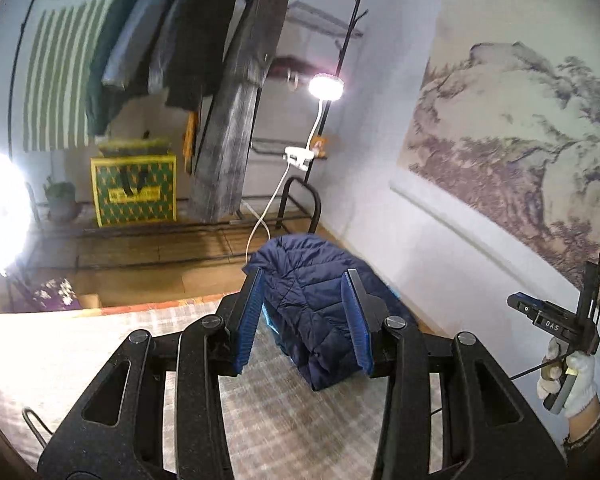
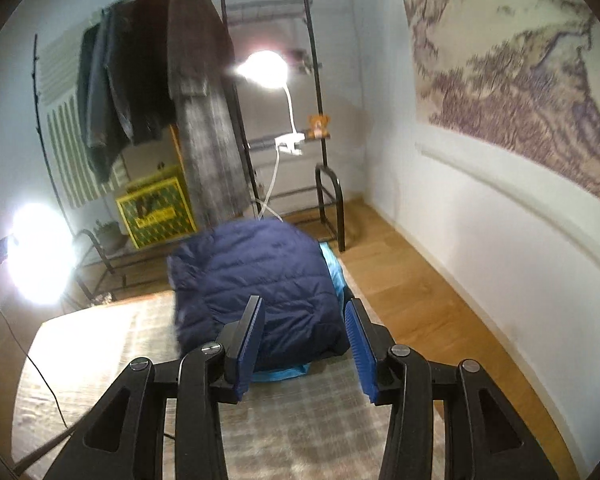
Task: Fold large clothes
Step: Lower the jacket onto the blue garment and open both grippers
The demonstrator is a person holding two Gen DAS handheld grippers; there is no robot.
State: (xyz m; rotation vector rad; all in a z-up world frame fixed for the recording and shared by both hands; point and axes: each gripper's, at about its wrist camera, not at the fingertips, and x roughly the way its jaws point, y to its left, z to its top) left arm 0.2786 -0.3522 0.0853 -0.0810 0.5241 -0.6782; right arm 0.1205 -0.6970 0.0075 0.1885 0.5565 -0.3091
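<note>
1. The left gripper (image 1: 306, 320) stands wide, jaws empty, above the checked mat (image 1: 300, 420).
2. The right gripper (image 2: 306, 344) is likewise spread wide, gripping nothing.
3. The folded navy puffer jacket (image 2: 256, 288) lies at 12 o'clock of both grippers, on the mat's far end.
4. A clothes rack (image 2: 228, 80) stands beyond it at 11 o'clock.

- Navy quilted puffer jacket (image 2: 256, 296), folded in a bundle: on the pale checked bed cover (image 2: 112, 344), at its far right part, over a bright blue layer (image 2: 334, 272).
- Black metal clothes rack (image 2: 316, 80): behind the bed, against the far wall.
- Long grey tweed coat (image 2: 204, 112): hanging on the rack, right of the dark hung jackets (image 2: 116, 92).
- Yellow-and-green patterned box (image 2: 156, 210): under the hung jackets, left of the coat's hem.
- White clip-on lamp (image 2: 264, 68): clipped to the rack, right of the coat.
- Mountain landscape wall hanging (image 2: 520, 80): on the right wall.
</note>
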